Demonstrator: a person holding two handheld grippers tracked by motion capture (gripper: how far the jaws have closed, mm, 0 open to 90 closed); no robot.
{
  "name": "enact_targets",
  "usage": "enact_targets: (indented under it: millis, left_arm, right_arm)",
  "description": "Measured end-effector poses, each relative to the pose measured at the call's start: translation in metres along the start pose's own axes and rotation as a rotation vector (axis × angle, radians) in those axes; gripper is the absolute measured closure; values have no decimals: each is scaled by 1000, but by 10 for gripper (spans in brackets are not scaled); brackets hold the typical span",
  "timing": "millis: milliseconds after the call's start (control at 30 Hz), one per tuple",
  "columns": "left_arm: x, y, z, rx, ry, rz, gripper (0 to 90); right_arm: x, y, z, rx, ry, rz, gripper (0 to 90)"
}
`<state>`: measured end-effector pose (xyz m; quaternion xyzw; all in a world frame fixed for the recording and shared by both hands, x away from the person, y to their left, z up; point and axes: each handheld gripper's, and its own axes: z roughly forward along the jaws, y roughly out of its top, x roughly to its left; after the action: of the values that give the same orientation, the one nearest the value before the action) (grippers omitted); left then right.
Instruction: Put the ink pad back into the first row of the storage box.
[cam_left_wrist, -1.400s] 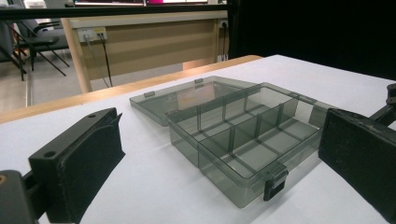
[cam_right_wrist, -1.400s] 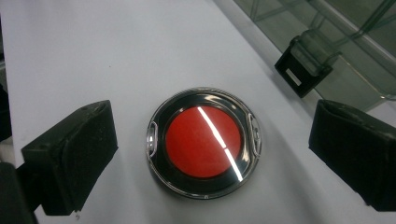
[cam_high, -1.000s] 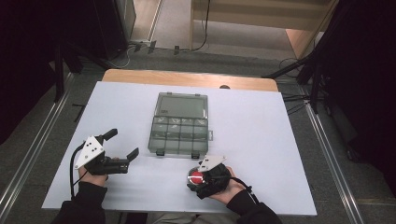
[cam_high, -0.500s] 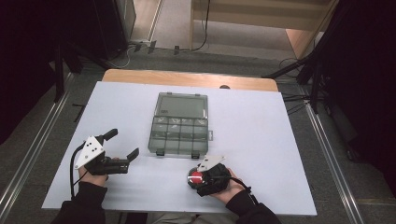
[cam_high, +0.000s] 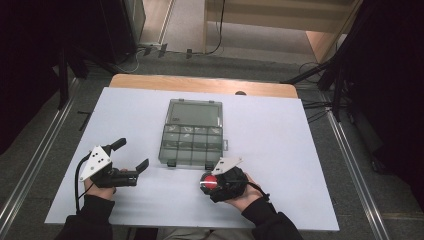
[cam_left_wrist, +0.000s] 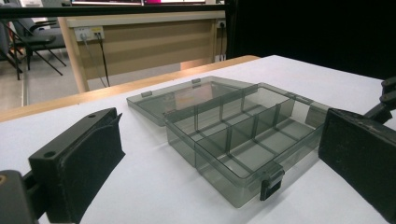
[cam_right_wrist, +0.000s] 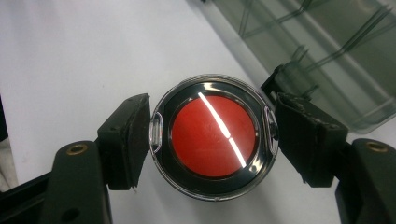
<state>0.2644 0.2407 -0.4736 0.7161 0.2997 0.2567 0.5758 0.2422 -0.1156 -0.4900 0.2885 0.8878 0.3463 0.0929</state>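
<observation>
Lower centre of the high view: right gripper (cam_high: 206, 183) clenched on a round red-topped case (cam_right_wrist: 213, 136), pads touching both sides of its clear rim. Compared with a second ago, hand and case shifted slightly down the frame, away from the open compartment box (cam_high: 192, 135); box unmoved at centre on the white table (cam_high: 310, 165). Left gripper (cam_high: 134, 155) unchanged at lower left, released, jaws wide. Judged: case secured, placing in a compartment not yet begun.
</observation>
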Motion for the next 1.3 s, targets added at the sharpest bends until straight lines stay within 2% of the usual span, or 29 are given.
enact_targets:
  millis: [533, 733, 1133, 1300]
  left_arm:
    - [0, 0, 0, 2, -1, 1, 0]
    - [0, 0, 1, 3, -2, 1, 0]
    - [0, 0, 1, 4, -3, 1, 0]
    - [0, 0, 0, 4, -4, 0, 0]
  right_arm:
    - [-14, 17, -7, -31, -37, 18, 311]
    - [-18, 27, -6, -35, -49, 10, 311]
    - [-31, 48, 1, -42, -82, 22, 311]
    - [-39, 59, 5, -52, -102, 47, 311]
